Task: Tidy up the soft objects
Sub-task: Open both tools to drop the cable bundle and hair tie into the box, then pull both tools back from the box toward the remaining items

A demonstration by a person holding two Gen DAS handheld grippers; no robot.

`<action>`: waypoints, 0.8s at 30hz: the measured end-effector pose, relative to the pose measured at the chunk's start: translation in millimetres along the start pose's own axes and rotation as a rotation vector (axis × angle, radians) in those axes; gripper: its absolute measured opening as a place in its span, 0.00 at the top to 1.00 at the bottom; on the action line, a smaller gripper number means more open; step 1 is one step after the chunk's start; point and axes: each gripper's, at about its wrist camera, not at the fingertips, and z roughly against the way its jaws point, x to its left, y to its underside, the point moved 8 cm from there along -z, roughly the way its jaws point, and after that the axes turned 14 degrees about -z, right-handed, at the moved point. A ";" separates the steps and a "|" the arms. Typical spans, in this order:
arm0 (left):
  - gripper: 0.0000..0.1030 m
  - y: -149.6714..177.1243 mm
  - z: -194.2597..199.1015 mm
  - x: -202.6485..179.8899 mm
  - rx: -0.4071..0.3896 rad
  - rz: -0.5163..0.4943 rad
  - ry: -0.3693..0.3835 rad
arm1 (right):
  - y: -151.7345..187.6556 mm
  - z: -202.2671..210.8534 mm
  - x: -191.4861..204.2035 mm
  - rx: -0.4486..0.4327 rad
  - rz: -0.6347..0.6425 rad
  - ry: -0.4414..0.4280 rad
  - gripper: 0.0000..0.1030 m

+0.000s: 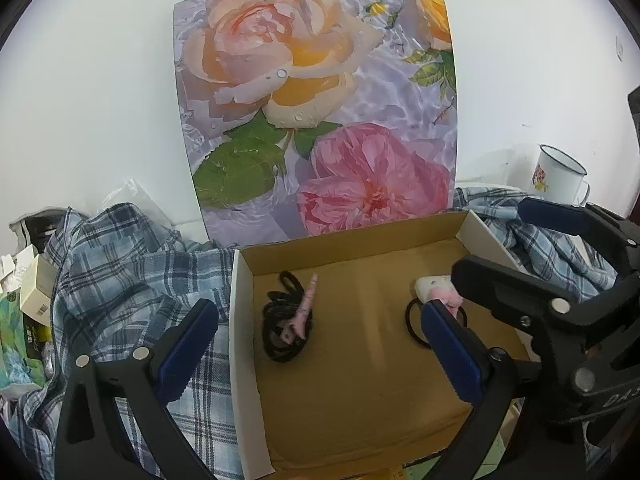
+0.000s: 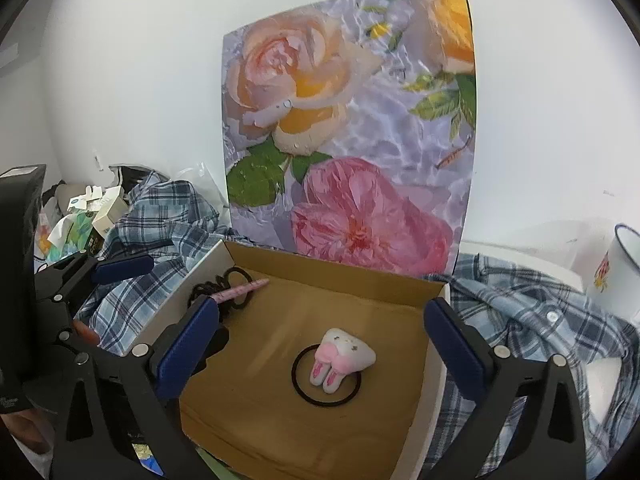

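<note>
**Both grippers spread above the cardboard box**

Now, through the left wrist camera I see my left gripper [image 1: 316, 348] with its blue-padded fingers [image 1: 184, 348] spread wide and nothing between the pads. One finger hangs over the plaid shirt [image 1: 120, 272] left of the box, the other over the floor of the cardboard box [image 1: 352, 248]. A bundle of black hair ties [image 1: 280, 332] with a pink strip across it lies in the far left part of the box. Further right, the bunny hair tie [image 1: 434, 286] is mostly hidden behind my right finger and the other gripper's arm; only its white top and part of its black loop show. The right gripper [image 1: 500, 240] reaches in from the right edge, also gaping. A rose-print board [image 1: 320, 100] leans against the wall behind the box, and an enamel mug [image 1: 560, 176] stands far right.

Through the right wrist camera, my right gripper [image 2: 324, 340] has its fingers [image 2: 452, 344] spread apart too, pinching nothing. The bunny hair tie [image 2: 344, 360] lies on the box floor between and below them, touching neither pad, its white and pink plush sitting on the black loop. The bundle of black hair ties [image 2: 224, 292] sits in the far left corner of the cardboard box [image 2: 340, 280], partly behind my left finger. The left gripper [image 2: 120, 268] shows at the left edge over the plaid shirt [image 2: 540, 320].
</note>
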 end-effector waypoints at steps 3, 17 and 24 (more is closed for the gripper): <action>0.00 -0.6 1.8 3.0 -0.010 0.013 0.008 | -2.6 4.7 4.4 -0.010 0.019 -0.003 0.01; 0.00 -21.6 51.3 24.8 -0.124 0.055 -0.013 | -28.8 52.1 20.2 -0.109 0.028 -0.031 0.01; 0.00 -35.4 82.1 35.9 -0.187 0.072 -0.022 | -42.6 81.4 30.2 -0.162 0.046 -0.036 0.00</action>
